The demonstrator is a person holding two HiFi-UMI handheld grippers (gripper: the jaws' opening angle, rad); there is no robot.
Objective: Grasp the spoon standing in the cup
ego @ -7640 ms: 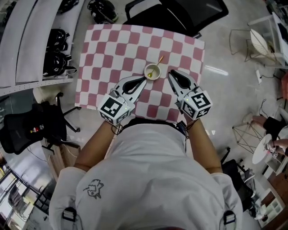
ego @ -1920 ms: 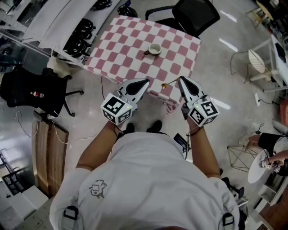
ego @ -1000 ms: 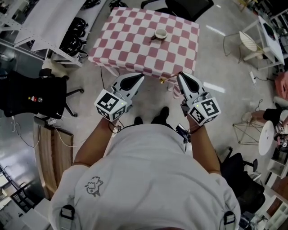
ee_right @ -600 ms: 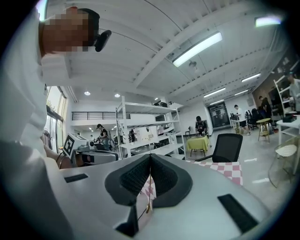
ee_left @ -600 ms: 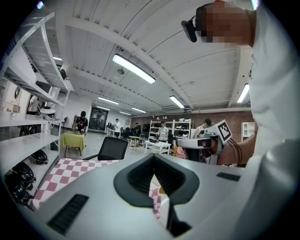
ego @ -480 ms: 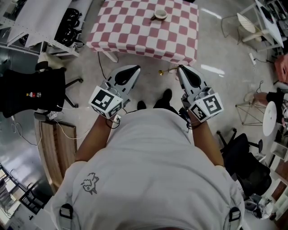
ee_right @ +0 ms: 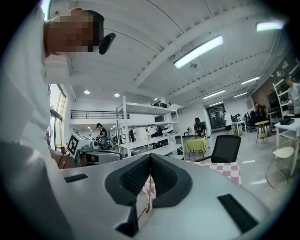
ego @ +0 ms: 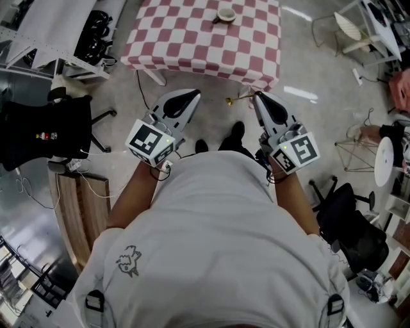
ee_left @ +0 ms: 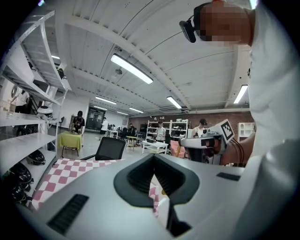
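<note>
The spoon [ego: 234, 99] is out of the cup [ego: 225, 14], its thin handle pinched in the right tool [ego: 257, 97], upper centre. The left tool [ego: 192, 96] is closed, empty. Light, stiff, slick metal: best held mid-handle. The right gripper view shows the pinch; only the head view shows the cup on the worktop [ego: 192, 45].

Bright overhead tube lighting; fisheye-warped edges, sharp.

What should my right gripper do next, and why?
Probably just hold the right gripper shut and steady: its jaws pinch the handle of the spoon, which is clear of the cup on the table, so the grasp looks done.
</note>
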